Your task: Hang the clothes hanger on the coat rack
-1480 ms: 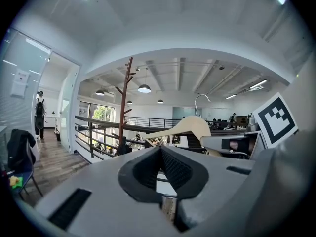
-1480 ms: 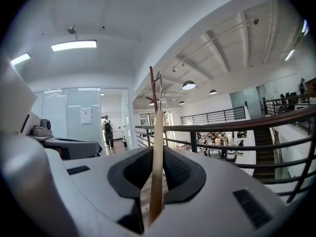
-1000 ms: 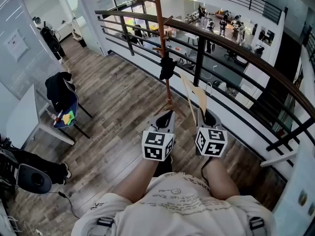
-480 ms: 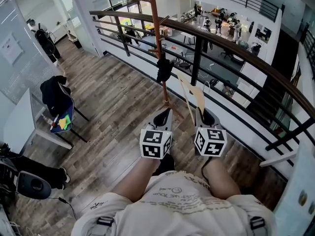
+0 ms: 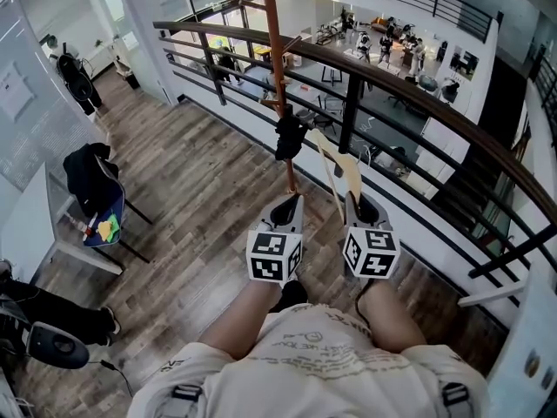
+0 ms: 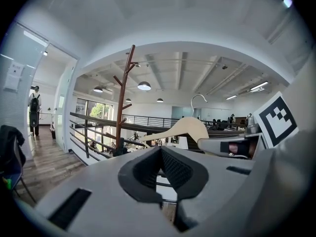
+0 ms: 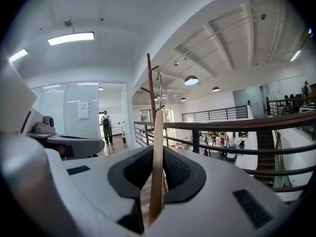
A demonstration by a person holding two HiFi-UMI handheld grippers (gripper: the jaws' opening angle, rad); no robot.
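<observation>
While the right tongs pinch the hanger by the low end of one wooden arm, the rest of it stands up and away from the grip, with its wire hook at the far top. That is a long lever on a narrow bite. In the right gripper view the wood shows edge-on between the pads, so I judge it could swivel or slip if the hook knocks against anything. The left tongs are pressed together on nothing, just beside the right ones, and lend the hanger no support. The rack stands ahead, apart from the hanger, a thin pole with short upward pegs. A dark item already hangs low on it. The free pegs look higher up, so the hook must probably be lifted and turned to meet one. A poor angle would let it glance off. A push against so slim a pole might rock it. The railing runs close behind the rack with an open floor below, so a hanger that slips free near it could fall past the bars. Letting go before the hook is seated is the likeliest cause of a drop.
</observation>
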